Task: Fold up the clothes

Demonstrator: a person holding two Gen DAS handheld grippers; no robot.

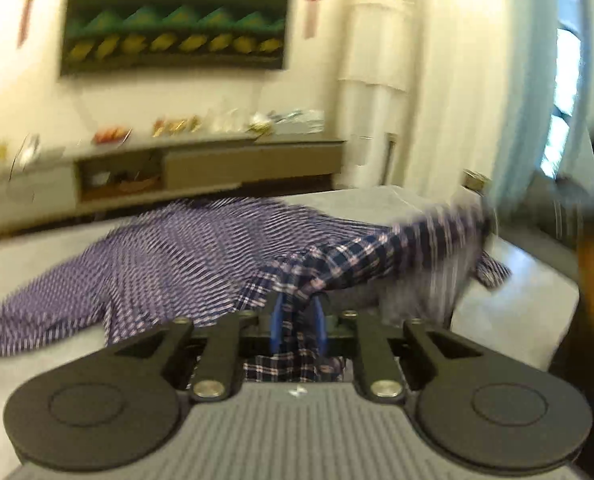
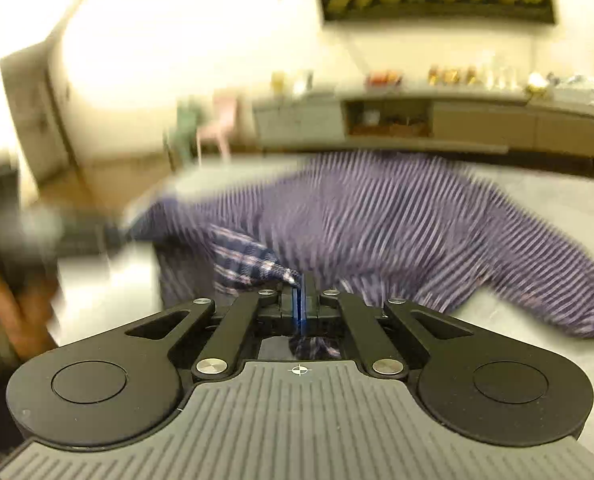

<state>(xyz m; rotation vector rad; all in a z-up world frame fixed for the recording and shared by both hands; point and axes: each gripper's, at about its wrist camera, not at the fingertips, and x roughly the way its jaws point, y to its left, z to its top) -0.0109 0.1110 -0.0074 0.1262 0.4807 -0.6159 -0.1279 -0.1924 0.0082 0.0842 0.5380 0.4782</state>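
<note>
A plaid shirt (image 1: 201,248) in navy, purple and white is spread over a grey bed surface (image 1: 37,256), ahead of both tongs. Both views are blurred.

Left gripper (image 1: 297,320): the blue pads (image 1: 275,320) are set a narrow gap apart, and a bunched fold of the shirt is pinched between them. More of the cloth is seen hanging below the jaws, just in front of the gripper body. From the pads the fabric is drawn forward and to the right, where a raised end of it is lifted clear of the bed.

Right gripper (image 2: 301,300): the blue pads are pressed fully together. A pointed corner of the shirt (image 2: 377,220) is seen touching the left side of the pads, and a tuft of plaid cloth is visible directly beneath them; the cloth is gripped there. The rest of the garment is spread ahead and to the right.

A low sideboard (image 2: 477,124) is seen beyond the bed, well apart from both tongs.
</note>
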